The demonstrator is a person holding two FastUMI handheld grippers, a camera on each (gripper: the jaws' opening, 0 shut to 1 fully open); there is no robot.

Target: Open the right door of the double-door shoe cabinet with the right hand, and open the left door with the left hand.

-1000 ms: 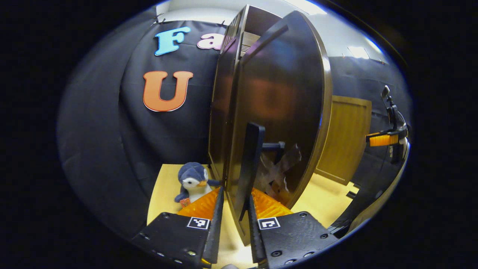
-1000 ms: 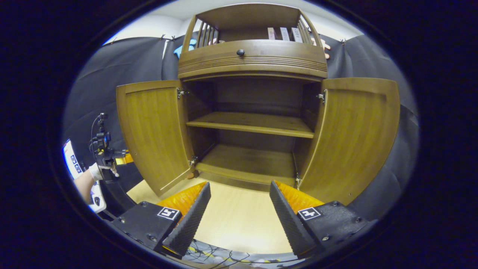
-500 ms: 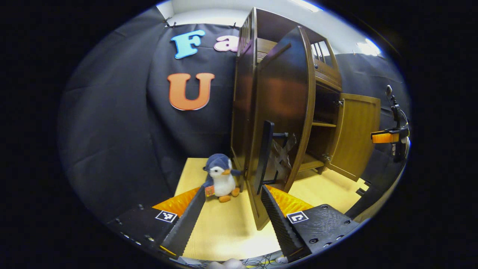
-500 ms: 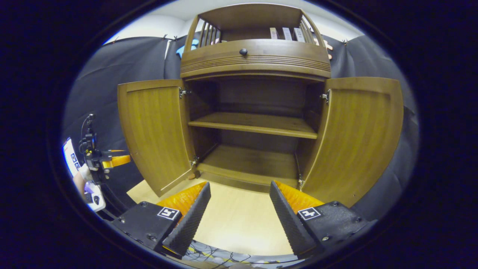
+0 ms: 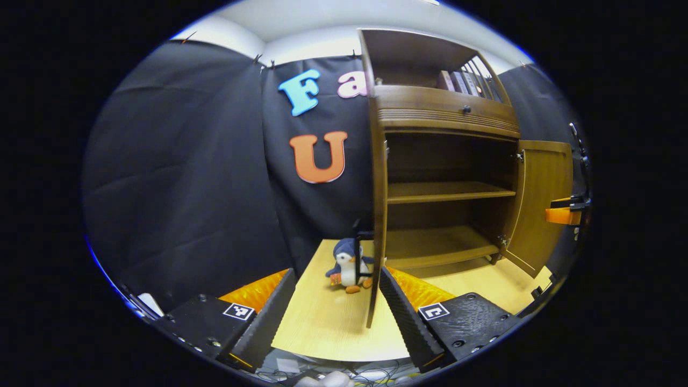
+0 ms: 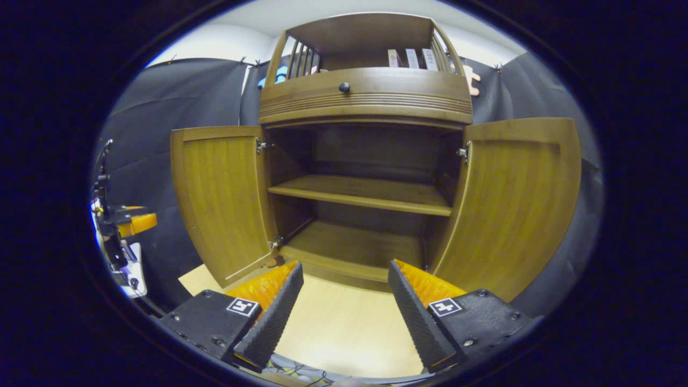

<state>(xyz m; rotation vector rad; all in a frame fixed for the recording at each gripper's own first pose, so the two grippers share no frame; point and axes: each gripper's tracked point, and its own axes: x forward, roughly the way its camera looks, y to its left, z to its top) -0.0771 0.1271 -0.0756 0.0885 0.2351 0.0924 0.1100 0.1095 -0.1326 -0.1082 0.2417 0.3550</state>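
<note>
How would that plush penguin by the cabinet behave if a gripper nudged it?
The plush penguin looks soft and stuffed, so it is probably light and would squash, not resist. Standing upright on small feet beside the left door, it would likely topple rather than slide.

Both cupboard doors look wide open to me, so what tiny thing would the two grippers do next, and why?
Probably just draw both back a little and stop. The left door and right door both stand swung out, baring the shelves. The left gripper and right gripper are open, touching nothing, so no pulling seems left.
</note>
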